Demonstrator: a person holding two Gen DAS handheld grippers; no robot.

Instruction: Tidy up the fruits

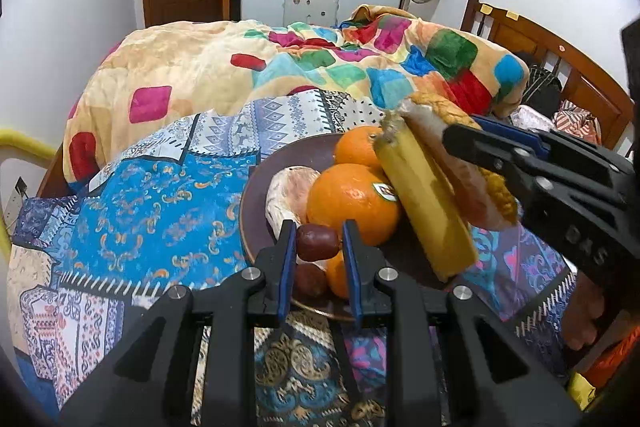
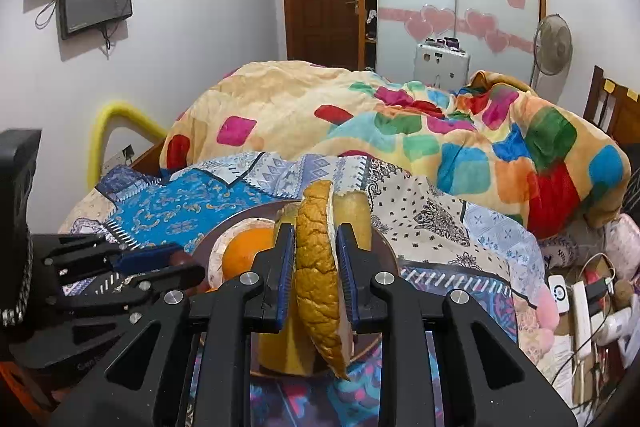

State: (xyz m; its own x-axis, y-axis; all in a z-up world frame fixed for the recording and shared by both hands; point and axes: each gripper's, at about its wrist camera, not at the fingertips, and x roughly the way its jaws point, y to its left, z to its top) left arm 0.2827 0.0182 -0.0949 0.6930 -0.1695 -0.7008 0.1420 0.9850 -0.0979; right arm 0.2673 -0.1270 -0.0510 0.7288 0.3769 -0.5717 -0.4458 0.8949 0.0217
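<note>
A dark brown plate [image 1: 256, 195] lies on the patterned bedsheet and holds two oranges [image 1: 352, 199], a pale peeled fruit piece [image 1: 286, 193], a yellow banana-like piece [image 1: 424, 207] and small dark red fruits. My left gripper [image 1: 318, 247] is shut on one small dark red fruit [image 1: 316, 242] just above the plate's near side. My right gripper [image 2: 316, 267] is shut on a wedge of fruit with rough yellow-brown rind [image 2: 318, 279], held over the plate's right side [image 2: 386, 247]; it also shows in the left wrist view [image 1: 472, 167].
A heaped, colourful blanket [image 1: 320, 67] lies behind the plate. A wooden headboard [image 1: 560, 55] stands at the right. Cables and a power strip [image 2: 580, 307] lie at the bed's right edge. A fan [image 2: 554, 47] and wardrobe stand at the back.
</note>
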